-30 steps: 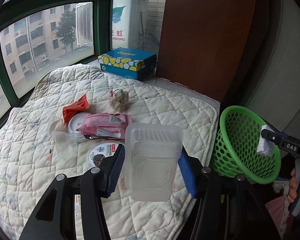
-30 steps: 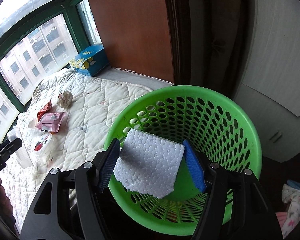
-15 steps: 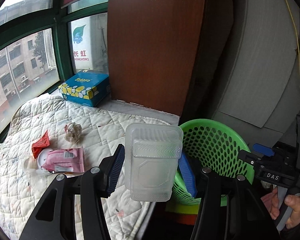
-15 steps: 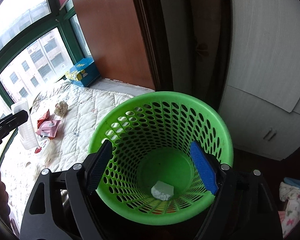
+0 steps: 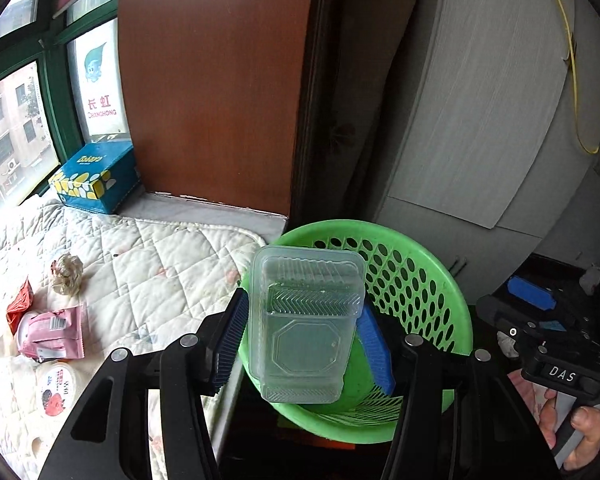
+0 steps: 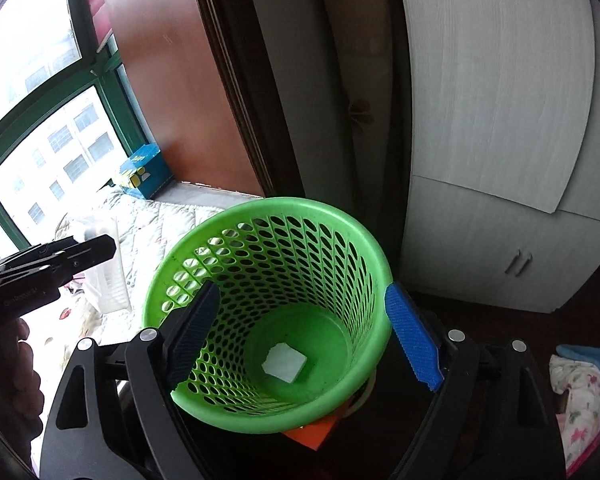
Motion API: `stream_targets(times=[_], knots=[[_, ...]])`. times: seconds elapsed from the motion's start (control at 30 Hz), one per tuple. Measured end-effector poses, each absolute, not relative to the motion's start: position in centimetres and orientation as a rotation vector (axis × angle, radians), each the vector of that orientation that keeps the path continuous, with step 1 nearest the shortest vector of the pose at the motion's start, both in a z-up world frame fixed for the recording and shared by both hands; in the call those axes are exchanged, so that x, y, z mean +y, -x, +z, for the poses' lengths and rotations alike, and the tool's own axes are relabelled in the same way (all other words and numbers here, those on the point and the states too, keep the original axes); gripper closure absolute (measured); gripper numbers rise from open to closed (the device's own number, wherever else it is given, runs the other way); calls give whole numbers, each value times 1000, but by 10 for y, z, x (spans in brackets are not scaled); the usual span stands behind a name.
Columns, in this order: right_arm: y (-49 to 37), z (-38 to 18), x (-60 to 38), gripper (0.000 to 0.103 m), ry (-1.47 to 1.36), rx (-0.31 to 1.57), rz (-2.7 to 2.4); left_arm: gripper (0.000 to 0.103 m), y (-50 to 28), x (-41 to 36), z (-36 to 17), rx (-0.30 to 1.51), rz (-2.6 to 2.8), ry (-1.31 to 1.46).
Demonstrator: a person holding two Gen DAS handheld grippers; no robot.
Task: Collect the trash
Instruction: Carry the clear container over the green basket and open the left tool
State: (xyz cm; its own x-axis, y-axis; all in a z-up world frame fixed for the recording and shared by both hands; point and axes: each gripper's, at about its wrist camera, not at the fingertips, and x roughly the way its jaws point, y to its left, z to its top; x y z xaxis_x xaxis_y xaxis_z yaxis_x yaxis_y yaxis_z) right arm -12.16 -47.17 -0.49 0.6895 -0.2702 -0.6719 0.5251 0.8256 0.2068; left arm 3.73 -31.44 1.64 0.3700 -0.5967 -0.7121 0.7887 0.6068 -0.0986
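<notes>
Left hand-held gripper [image 5: 302, 338] clenched on a clear plastic clamshell container [image 5: 305, 322], blue pads pressing its two sides, held up right over the mouth of the green basket [image 5: 416, 268]. Right hand-held gripper [image 6: 298, 334] released, jaws spread wide and holding nothing, hanging above the same green basket [image 6: 268, 216]. One white foam piece [image 6: 285, 363] lying flat on the basket's bottom. Basket sitting just off the edge of the quilted mattress [image 5: 160, 248].

More trash back on the mattress: crumpled paper ball [image 5: 66, 274], red wrapper [image 5: 20, 304], pink packet [image 5: 54, 332] lying across a white lid, plus a round yogurt-type lid [image 5: 58, 388] near the bottom left. Blue tissue box [image 5: 96, 178] on the sill by the window. Orange thing [image 6: 312, 434] poking out under the basket, can't tell what.
</notes>
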Motion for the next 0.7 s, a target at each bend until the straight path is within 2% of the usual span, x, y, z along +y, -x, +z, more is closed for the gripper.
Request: stream_targets(times=[0.1,0.13,0.17,0.2,0.43,0.7], knots=[[126,-7,-475,19,-411,672,-464,50,-35,-325,11,800,-923,-287],[128,-8,-475,19,-414,672,-465,46,-34,-328,9,807,-928,-286],[129,-8,-475,19,-417,671,-465,37,-35,-330,6,815,-934,-282],[130,-8,-475,19,-419,671,-464,33,-35,-331,5,816,-935,-277],[129,-8,-472,16,-418,668,-456,29,-34,-320,2,807,-912,-273],[110,-2,-444,13,-382,672,-386,23,-45,-255,11,792,-757,-225]])
